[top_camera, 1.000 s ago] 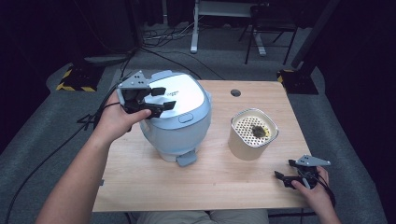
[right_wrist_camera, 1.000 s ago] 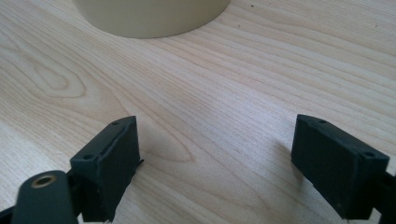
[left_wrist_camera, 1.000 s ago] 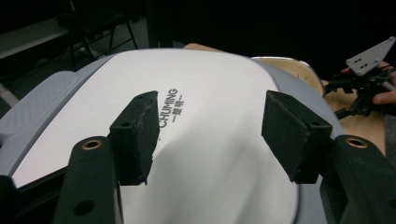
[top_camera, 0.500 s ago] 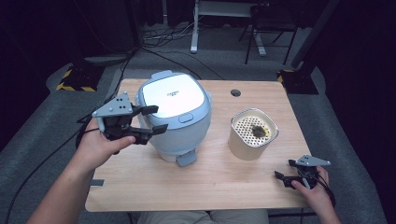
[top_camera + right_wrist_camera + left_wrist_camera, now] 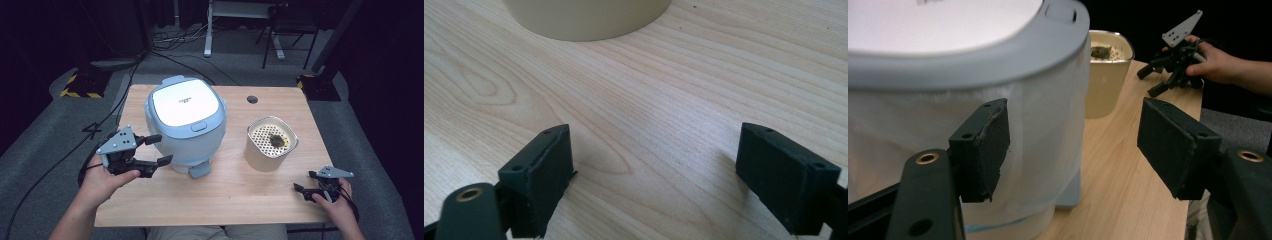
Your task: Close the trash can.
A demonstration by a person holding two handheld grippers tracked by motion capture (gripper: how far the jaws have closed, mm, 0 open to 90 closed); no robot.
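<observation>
left gripper (image 5: 159,149) withdrawn, rice cooker (image 5: 185,125) lid closed

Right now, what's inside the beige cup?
The cup holds a perforated insert with a dark clump resting on top. Anything beneath the insert is hidden.

Lid print: the small lettering on your rice cooker (image 5: 185,112) is too small to read.
Cup contents: the dark lump inside your beige cup (image 5: 270,145) can't be identified.
</observation>
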